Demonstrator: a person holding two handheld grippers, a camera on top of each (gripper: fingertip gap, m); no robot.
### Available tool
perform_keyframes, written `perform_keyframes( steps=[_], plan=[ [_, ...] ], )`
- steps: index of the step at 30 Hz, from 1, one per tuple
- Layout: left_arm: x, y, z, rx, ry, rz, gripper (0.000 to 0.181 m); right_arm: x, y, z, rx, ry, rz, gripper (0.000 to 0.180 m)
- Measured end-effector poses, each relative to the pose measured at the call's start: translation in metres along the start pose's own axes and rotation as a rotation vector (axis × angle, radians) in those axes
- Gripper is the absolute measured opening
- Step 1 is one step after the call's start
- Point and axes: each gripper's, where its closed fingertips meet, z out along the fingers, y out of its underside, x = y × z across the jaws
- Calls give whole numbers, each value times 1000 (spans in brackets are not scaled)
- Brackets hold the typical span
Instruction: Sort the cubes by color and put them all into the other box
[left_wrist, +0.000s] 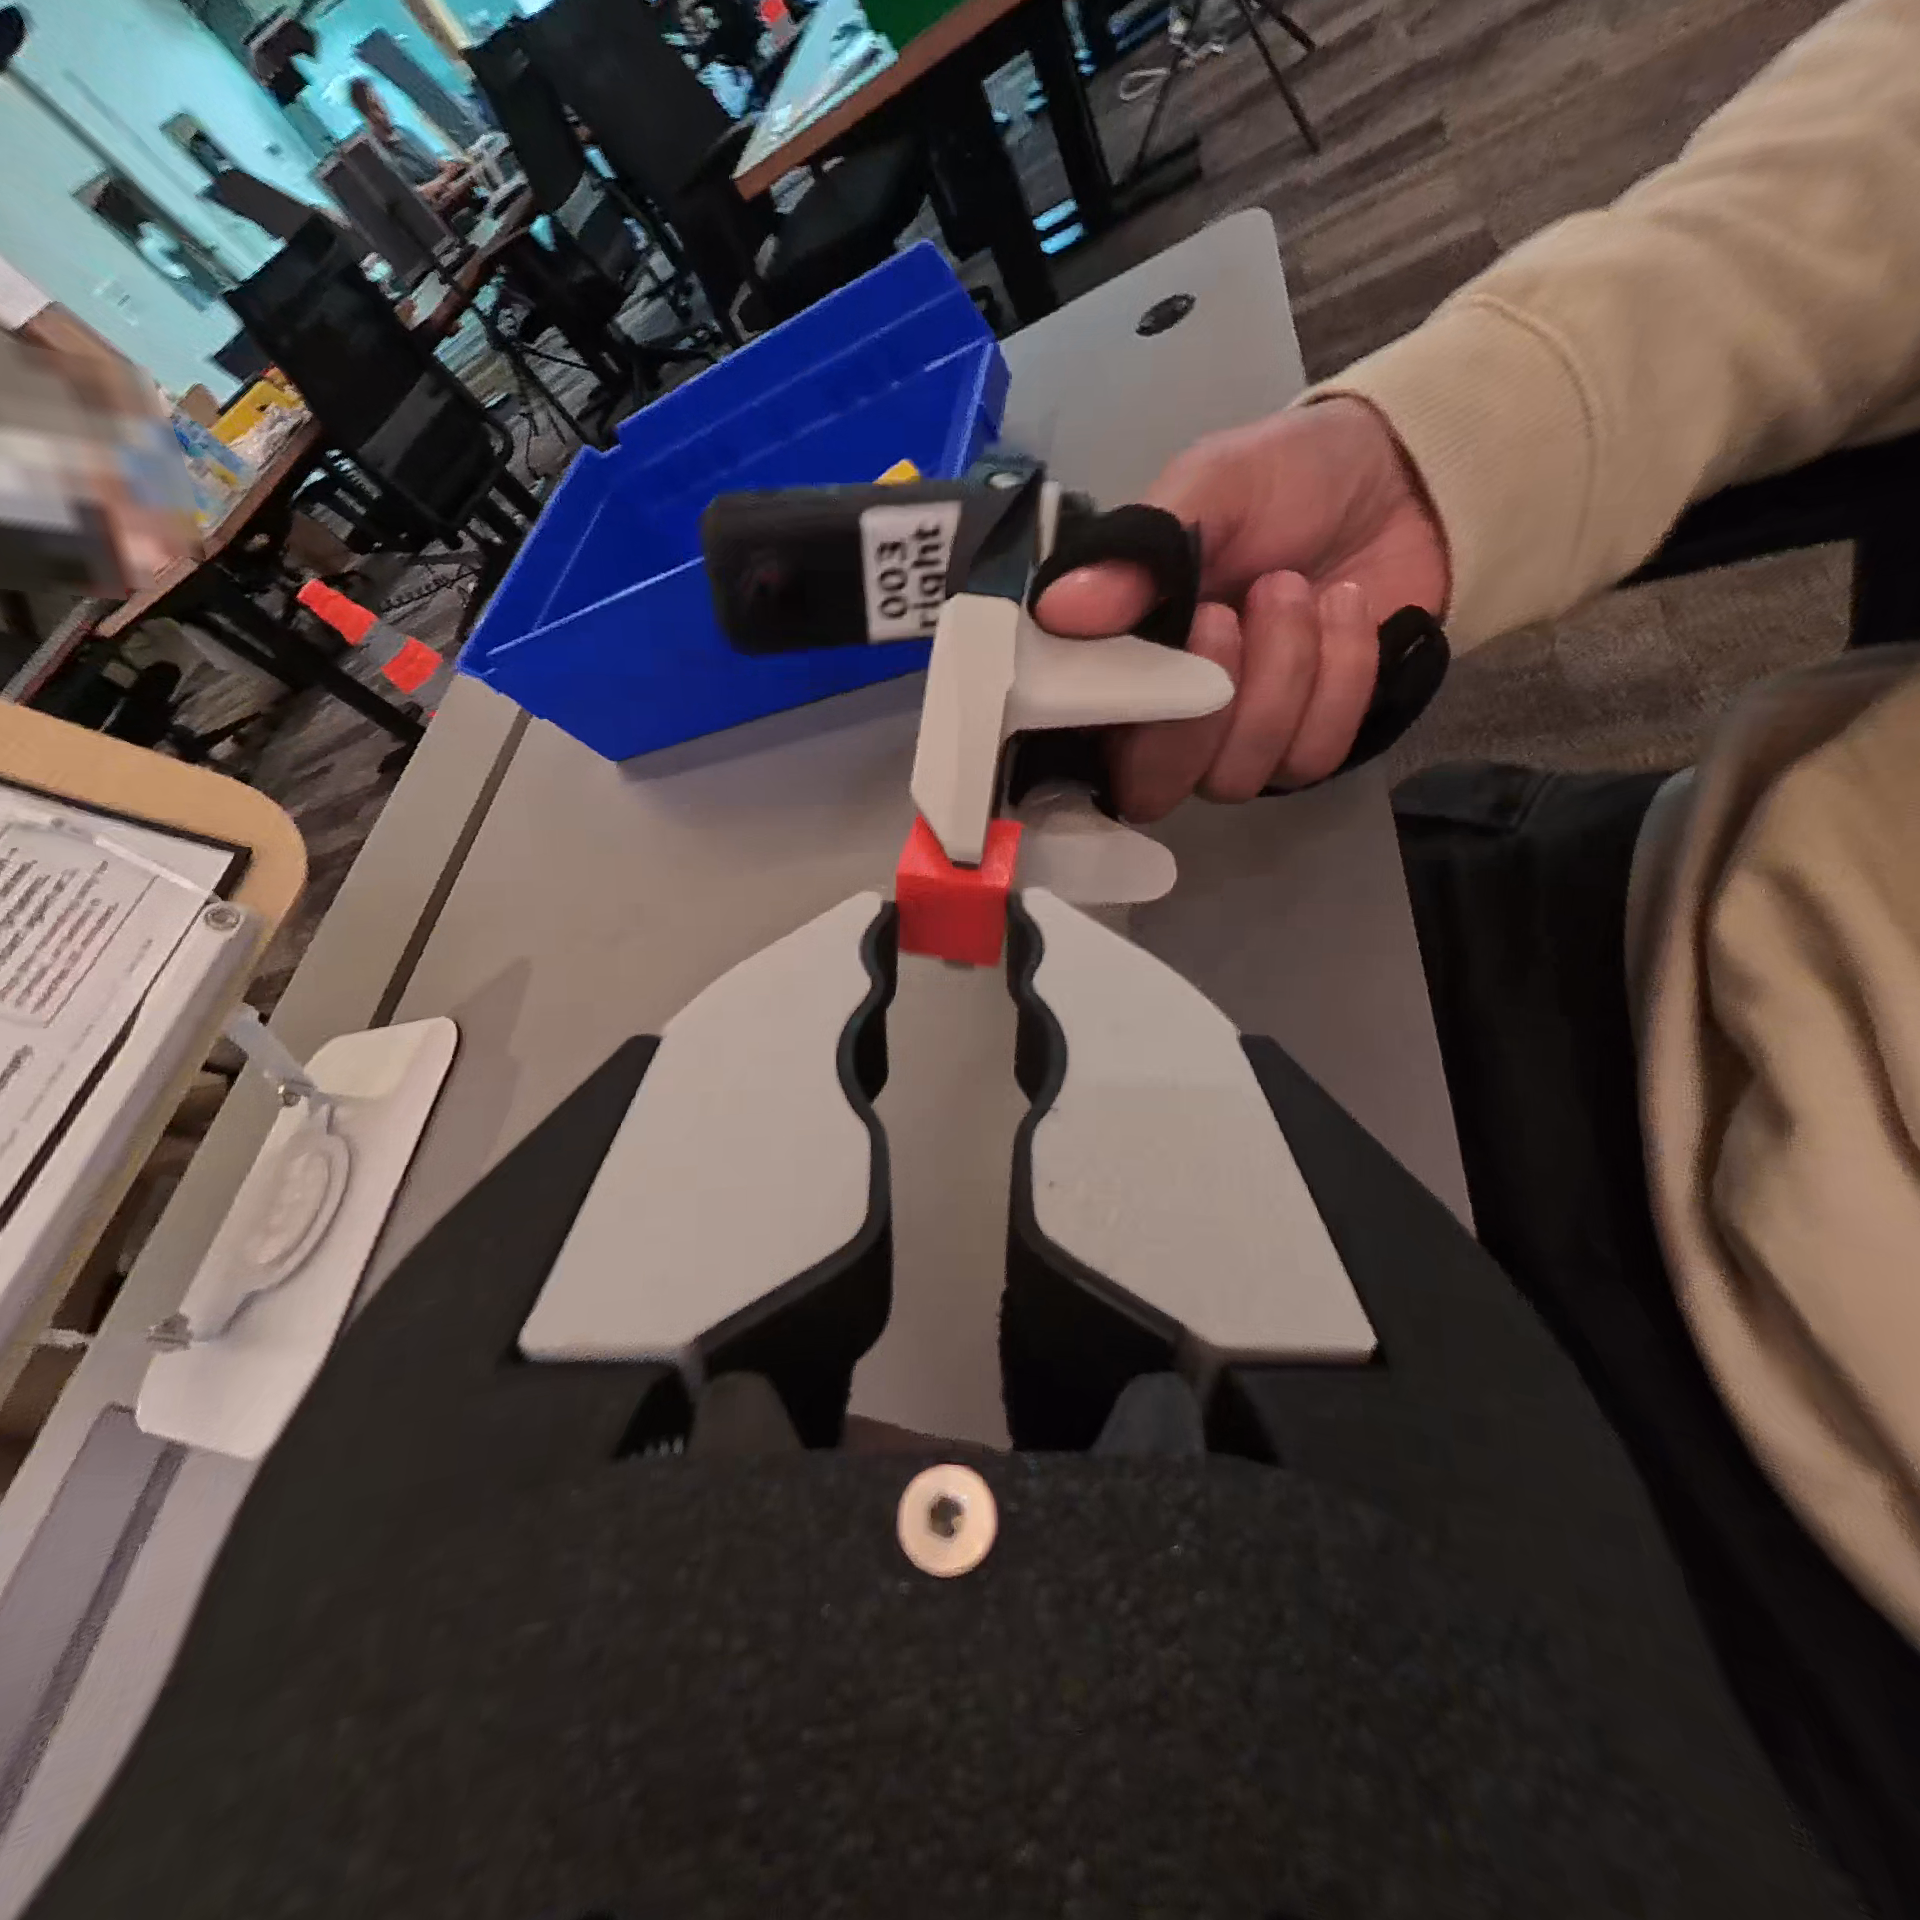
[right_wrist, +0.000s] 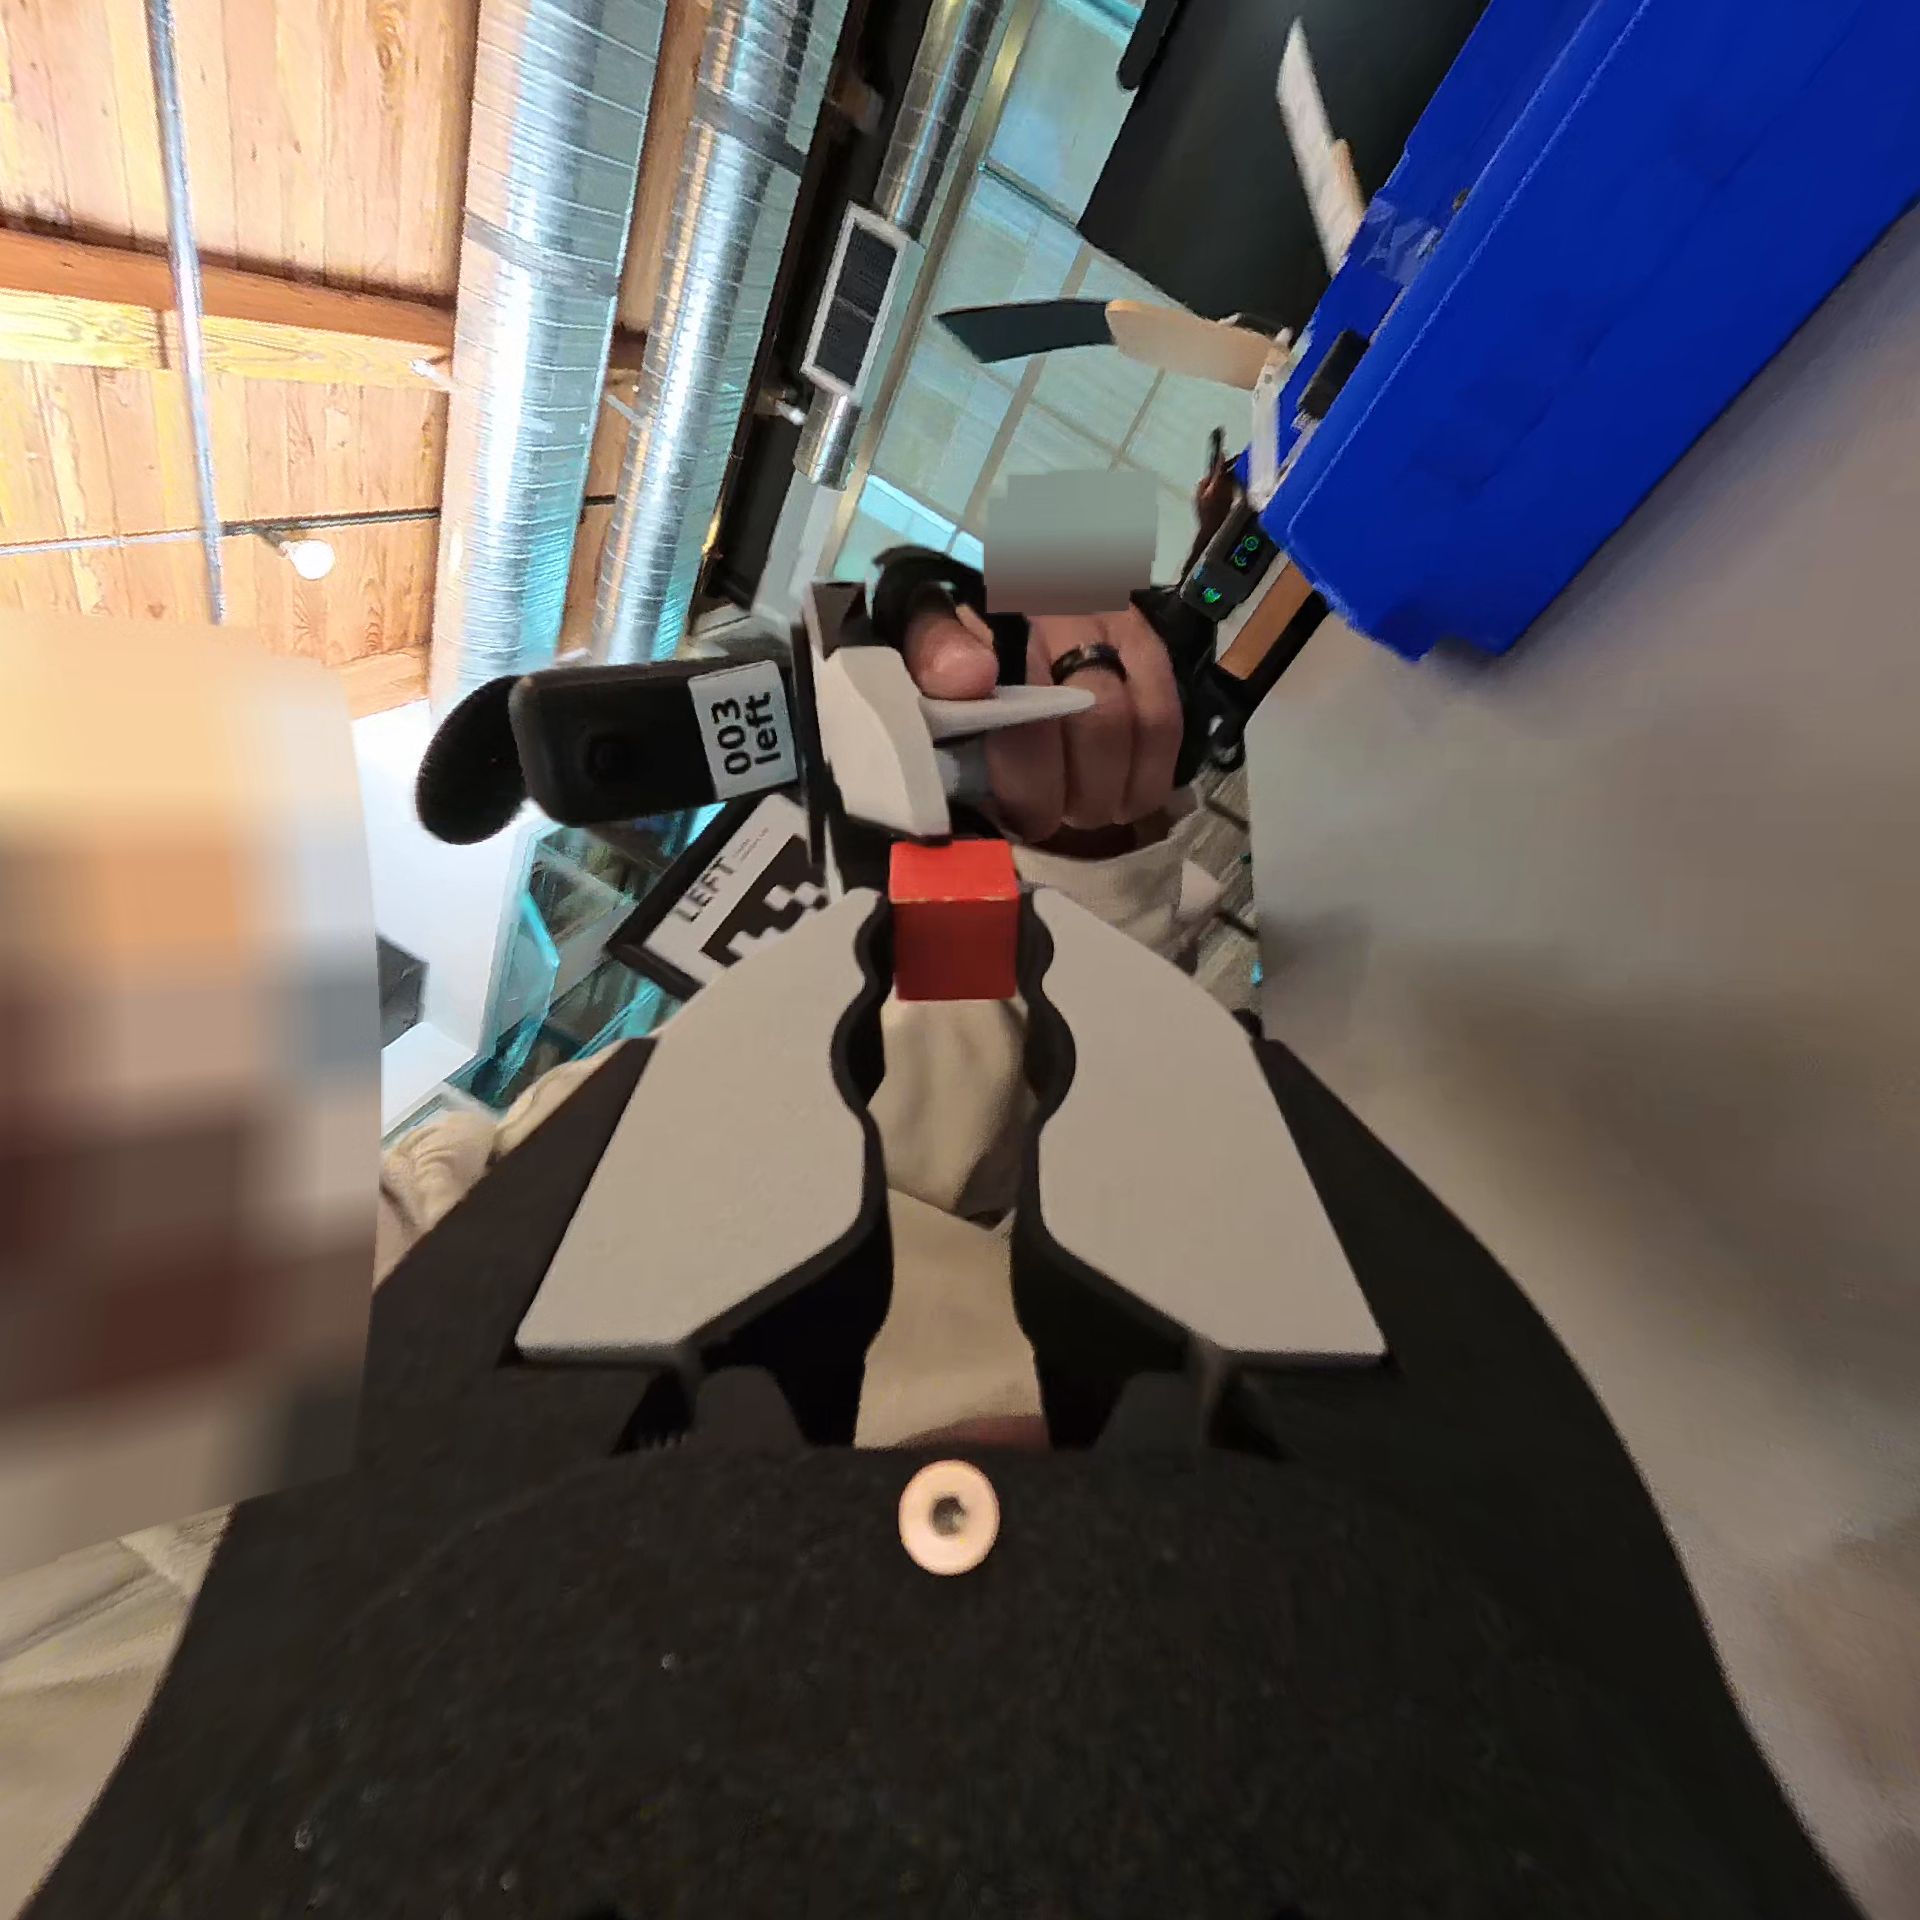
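A red cube (left_wrist: 951, 914) is held above the grey table (left_wrist: 665, 935) by both grippers at once. My left gripper (left_wrist: 954, 930) is shut on its sides. My right gripper (left_wrist: 982, 868) comes down from above, one finger over the cube's top face. In the right wrist view the right gripper (right_wrist: 954, 935) is shut on the red cube (right_wrist: 954, 925), and the left gripper (right_wrist: 940, 842) meets the cube's far face. A blue box (left_wrist: 727, 582) stands on the table beyond them, with a bit of a yellow cube (left_wrist: 899, 473) showing inside it. The blue box (right_wrist: 1558, 364) also shows in the right wrist view.
A white plate with a wire fitting (left_wrist: 301, 1195) lies at the table's left edge. A framed sheet (left_wrist: 62, 987) sits on a wooden surface to the left. The person's beige sleeve (left_wrist: 1610, 364) and lap fill the right side. Desks and chairs stand behind. My left and right fingertips are right by each other.
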Motion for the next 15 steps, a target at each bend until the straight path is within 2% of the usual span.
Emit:
perform_keyframes(
  steps=[3, 5, 7, 9, 11, 15],
  plan=[
    [-5, 5, -4, 43, -143, -129, 20, 0, -4, -23, 72, 89, -71, 22],
    [-4, 16, -10, 121, -247, -307, 20, -1, -5, -44, 119, 181, -144, 22],
    [8, 31, -17, 163, -277, -437, 21, -3, -3, -67, 147, 301, -248, 22],
    [15, 46, -24, 82, -326, -405, 26, -10, -1, -86, 164, 406, -363, 22],
    [16, 55, -32, 91, -398, -449, 22, -18, 1, -102, 164, 508, -476, 22],
    [25, 55, -28, 88, -350, -523, 24, -35, -20, -154, 206, 780, -674, 22]
  ],
)
